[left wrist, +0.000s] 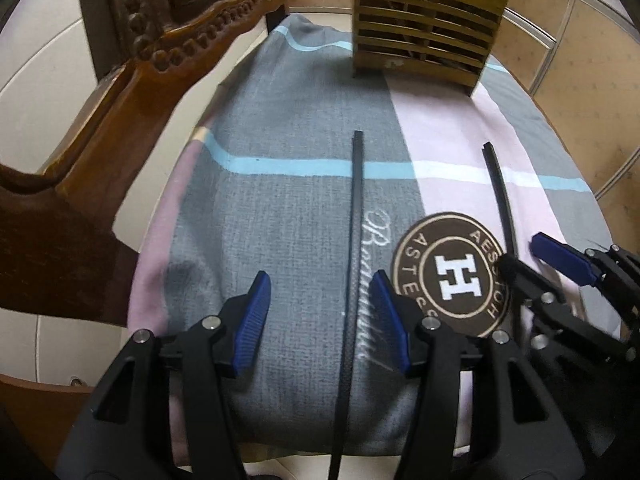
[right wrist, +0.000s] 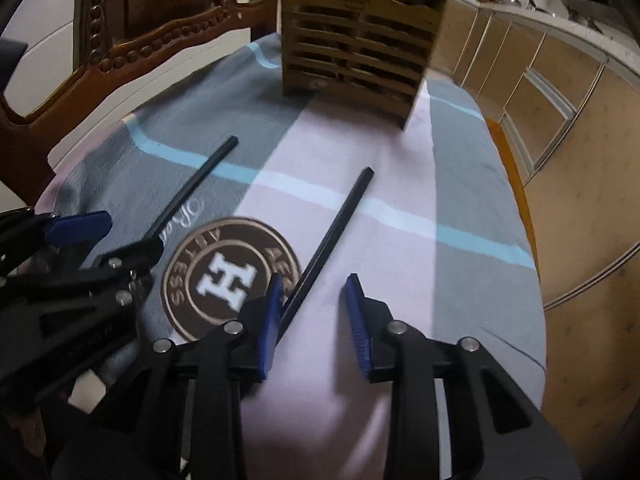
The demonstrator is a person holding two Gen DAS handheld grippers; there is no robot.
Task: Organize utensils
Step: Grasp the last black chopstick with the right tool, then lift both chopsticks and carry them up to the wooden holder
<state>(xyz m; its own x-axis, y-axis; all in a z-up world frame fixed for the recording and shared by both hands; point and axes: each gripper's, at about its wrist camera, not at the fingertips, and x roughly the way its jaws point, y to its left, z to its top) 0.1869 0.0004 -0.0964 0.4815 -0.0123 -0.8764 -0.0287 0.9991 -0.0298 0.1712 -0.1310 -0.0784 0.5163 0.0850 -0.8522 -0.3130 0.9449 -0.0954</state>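
Observation:
Two black chopsticks lie apart on a grey and pink cloth. The left chopstick [left wrist: 355, 240] [right wrist: 192, 188] runs lengthwise between the open jaws of my left gripper [left wrist: 320, 320], close to its right pad. The right chopstick [left wrist: 500, 196] [right wrist: 332, 240] lies beside the left pad of my open right gripper [right wrist: 312, 320]. The right gripper also shows in the left wrist view [left wrist: 532, 256], and the left gripper shows in the right wrist view [right wrist: 120, 236]. A slatted wooden utensil holder [left wrist: 424, 28] [right wrist: 356, 56] stands at the far end of the cloth, with dark utensils sticking out of its top.
A carved wooden chair [left wrist: 132, 60] [right wrist: 132, 24] stands at the left beside the table. A round brown logo patch [left wrist: 452, 276] [right wrist: 228, 276] lies between the chopsticks. Cabinets [right wrist: 560, 120] stand to the right, past the table's right edge [right wrist: 536, 240].

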